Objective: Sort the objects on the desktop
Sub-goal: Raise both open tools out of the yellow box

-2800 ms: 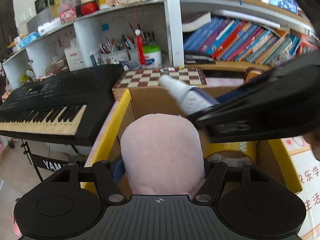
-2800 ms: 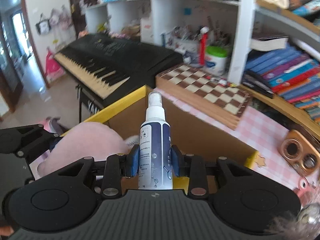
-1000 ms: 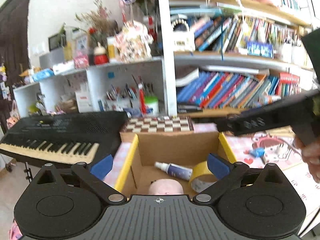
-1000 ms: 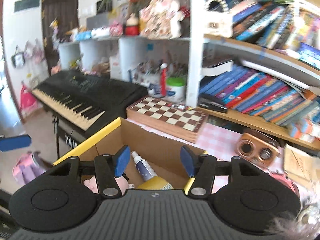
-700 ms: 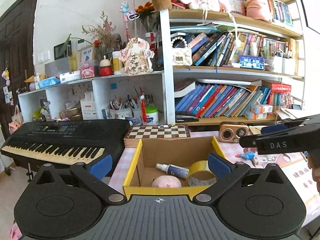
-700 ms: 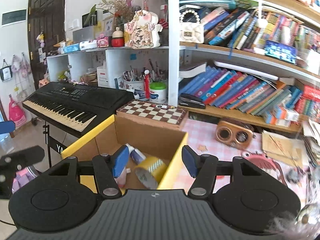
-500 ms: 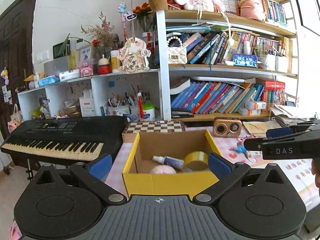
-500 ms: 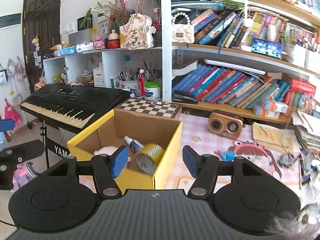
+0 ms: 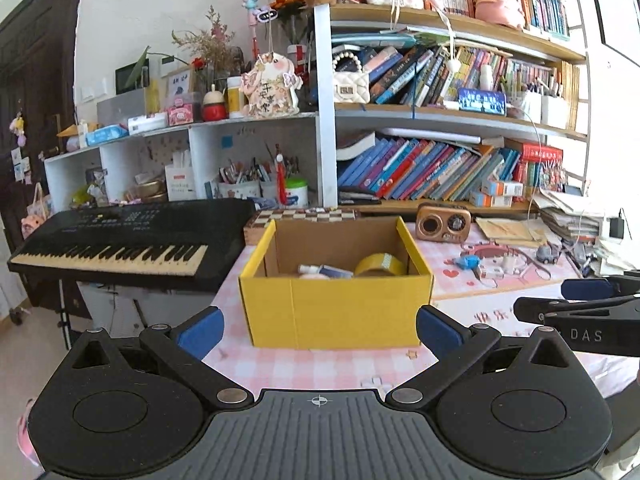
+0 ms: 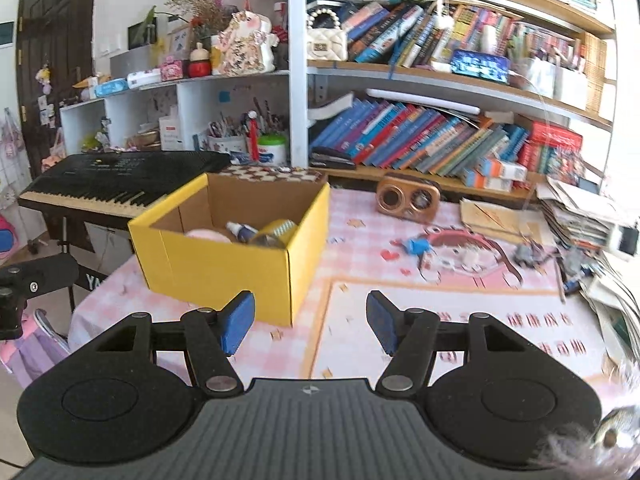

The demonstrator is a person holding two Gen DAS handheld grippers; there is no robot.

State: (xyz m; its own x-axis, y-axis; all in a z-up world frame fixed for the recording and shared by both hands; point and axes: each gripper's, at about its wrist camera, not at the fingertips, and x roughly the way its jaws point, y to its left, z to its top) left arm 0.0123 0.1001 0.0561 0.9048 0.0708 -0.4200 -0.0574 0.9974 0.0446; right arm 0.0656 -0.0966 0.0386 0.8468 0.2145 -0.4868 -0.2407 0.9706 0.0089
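Note:
A yellow cardboard box (image 9: 336, 312) (image 10: 224, 268) stands on the pink checked tablecloth. Inside it lie a white and blue spray bottle (image 9: 324, 270) (image 10: 241, 231), a roll of yellow tape (image 9: 380, 266) (image 10: 276, 232) and a pink plush (image 10: 208, 236). My left gripper (image 9: 318, 328) is open and empty, well back from the box's front wall. My right gripper (image 10: 308, 324) is also open and empty, back from the box's right corner; in the left wrist view it juts in at the right edge (image 9: 580, 304).
A black keyboard (image 9: 128, 240) stands left of the box, a chessboard (image 9: 304, 216) behind it. A wooden radio (image 10: 408, 198), a small blue toy (image 10: 416, 246), loose bits and a paper stack (image 10: 584, 216) lie on the right. Crowded bookshelves fill the back.
Both grippers have pulled back from the box, which has shrunk in both views. The spray bottle and the pink plush, held 2.8 s ago, now lie inside it.

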